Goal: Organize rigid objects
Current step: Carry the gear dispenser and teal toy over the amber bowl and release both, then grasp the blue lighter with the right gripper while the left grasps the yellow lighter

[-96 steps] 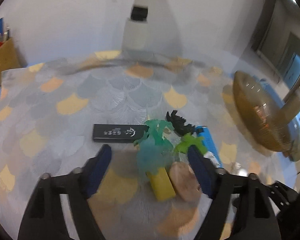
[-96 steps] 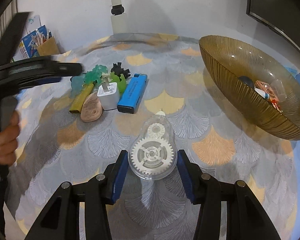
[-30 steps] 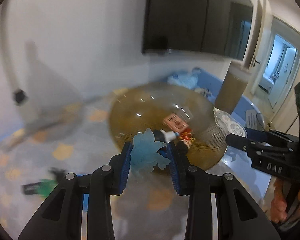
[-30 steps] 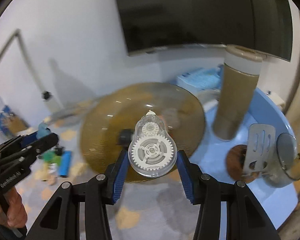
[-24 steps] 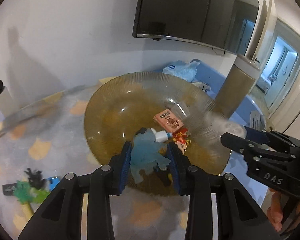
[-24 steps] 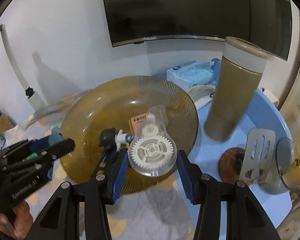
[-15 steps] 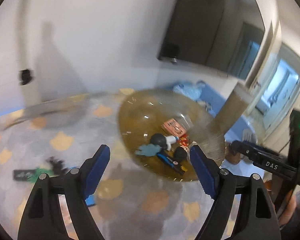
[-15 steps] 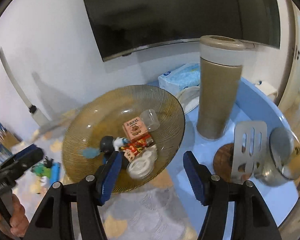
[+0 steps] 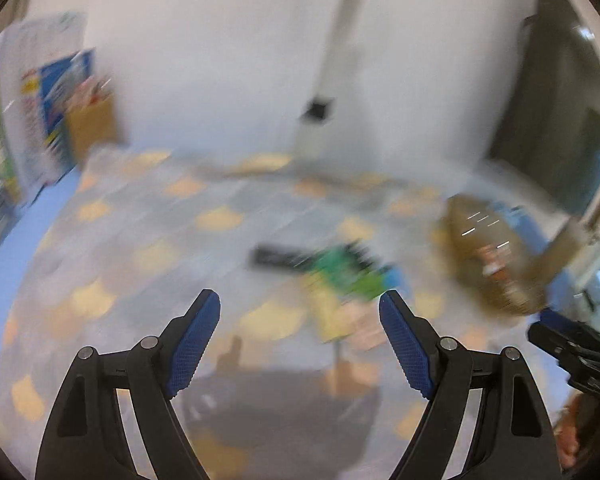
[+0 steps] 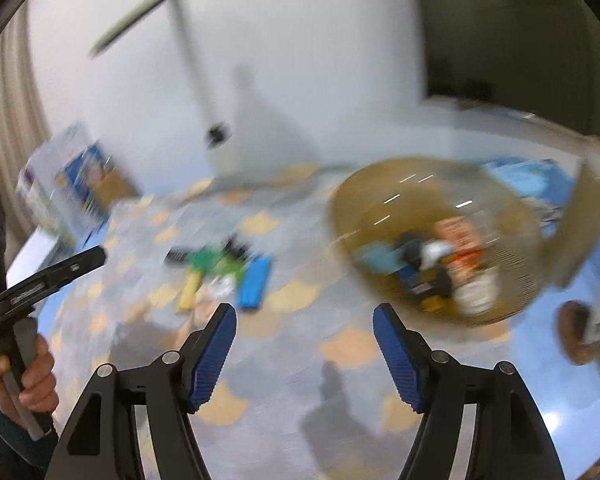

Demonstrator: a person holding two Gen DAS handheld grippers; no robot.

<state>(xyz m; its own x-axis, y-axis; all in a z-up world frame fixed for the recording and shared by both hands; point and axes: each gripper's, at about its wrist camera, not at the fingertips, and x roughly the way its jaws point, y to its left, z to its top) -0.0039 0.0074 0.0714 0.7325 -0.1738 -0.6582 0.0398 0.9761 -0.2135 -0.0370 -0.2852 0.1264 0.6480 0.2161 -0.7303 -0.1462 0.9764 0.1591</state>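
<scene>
Both views are blurred by motion. My left gripper (image 9: pixel 300 308) is open and empty above the patterned cloth (image 9: pixel 148 256). Ahead of it lies a cluster of small objects: a black bar (image 9: pixel 276 257), green toys (image 9: pixel 342 270), a yellow block (image 9: pixel 328 320). My right gripper (image 10: pixel 304 320) has nothing between its fingers, and its jaws are opening. The amber glass bowl (image 10: pixel 380 200) at its right holds several items, among them a pale blue toy (image 10: pixel 378 260) and a white clear piece (image 10: pixel 476 292). A blue rectangular object (image 10: pixel 254 282) lies left of the bowl.
Books and a cardboard holder (image 9: pixel 88 124) stand at the back left against the wall. A white lamp post (image 9: pixel 332 72) rises at the back. A tall brown canister (image 10: pixel 584 224) stands right of the bowl. A hand (image 10: pixel 28 376) grips the left tool's handle.
Both grippers opened and dropped their loads, the pale blue toy and the gear case, into the bowl. Both then swung left, away from the bowl and toward the cluster on the cloth.
</scene>
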